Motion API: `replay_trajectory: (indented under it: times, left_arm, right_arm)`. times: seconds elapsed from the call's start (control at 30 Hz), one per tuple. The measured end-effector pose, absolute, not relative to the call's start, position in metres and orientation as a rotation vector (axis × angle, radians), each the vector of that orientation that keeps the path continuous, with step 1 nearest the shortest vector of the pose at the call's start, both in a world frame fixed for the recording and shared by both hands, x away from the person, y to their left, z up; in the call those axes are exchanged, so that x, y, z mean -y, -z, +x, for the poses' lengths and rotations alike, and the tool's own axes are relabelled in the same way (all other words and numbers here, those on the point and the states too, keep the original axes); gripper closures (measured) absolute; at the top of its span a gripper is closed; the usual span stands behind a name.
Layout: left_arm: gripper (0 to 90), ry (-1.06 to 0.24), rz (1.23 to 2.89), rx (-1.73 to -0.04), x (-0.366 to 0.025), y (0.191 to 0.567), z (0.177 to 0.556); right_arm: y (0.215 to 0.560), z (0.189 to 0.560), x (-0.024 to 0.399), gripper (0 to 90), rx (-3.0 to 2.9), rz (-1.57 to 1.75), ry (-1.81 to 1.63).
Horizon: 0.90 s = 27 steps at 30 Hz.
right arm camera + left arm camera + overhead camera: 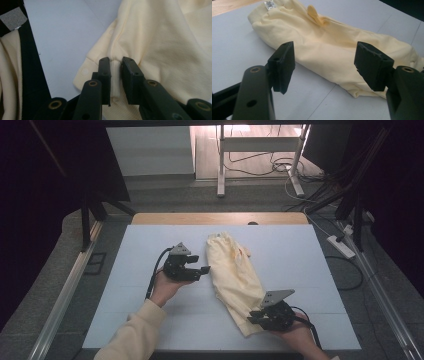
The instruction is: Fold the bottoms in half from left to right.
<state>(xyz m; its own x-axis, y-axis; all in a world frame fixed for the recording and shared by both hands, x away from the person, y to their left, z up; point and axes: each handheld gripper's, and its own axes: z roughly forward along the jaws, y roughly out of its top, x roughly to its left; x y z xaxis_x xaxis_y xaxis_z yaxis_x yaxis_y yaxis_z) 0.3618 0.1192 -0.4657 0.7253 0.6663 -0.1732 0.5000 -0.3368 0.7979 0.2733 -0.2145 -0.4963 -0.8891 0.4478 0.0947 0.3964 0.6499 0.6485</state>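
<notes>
A pale yellow garment (234, 275) lies folded lengthwise on the white table (150, 245), its waistband end far from me and its other end near the front edge. My left gripper (204, 268) hovers just left of the garment's middle, open, with the cloth (332, 50) beyond its jaws and nothing between them. My right gripper (254, 315) sits at the garment's near end, shut on a pinched fold of the yellow fabric (115, 72). A white label (269, 4) shows at the waistband.
A wooden strip (220, 218) borders the table's far edge. Beyond it stand a white frame (260, 145) and cables on the floor. A power strip (341, 246) lies to the right. Bare table surface extends left of the garment.
</notes>
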Motion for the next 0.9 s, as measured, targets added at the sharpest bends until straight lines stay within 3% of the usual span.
replay_trajectory:
  times: [0.07,0.27,0.7,0.8,0.9]
  left_arm:
    - [33.5,-0.229,2.010,-0.886,-0.119,0.466,0.362]
    - [33.5,-0.230,2.008,-0.888,-0.120,0.466,0.362]
    - [33.6,-0.232,2.014,-0.891,-0.119,0.467,0.362]
    - [33.6,-0.233,2.016,-0.890,-0.119,0.467,0.362]
    - [33.6,-0.232,2.018,-0.889,-0.119,0.467,0.362]
  right_arm:
    - [0.494,0.271,0.214,82.2,-2.777,0.699,-1.079]
    - [0.485,0.259,0.210,85.0,-2.777,0.660,-1.178]
    - [0.499,0.254,0.195,84.8,-2.830,0.589,-1.157]
    - [0.500,0.255,0.197,83.3,-2.834,0.583,-1.173]
    - [0.497,0.255,0.199,75.7,-2.827,0.587,-1.207]
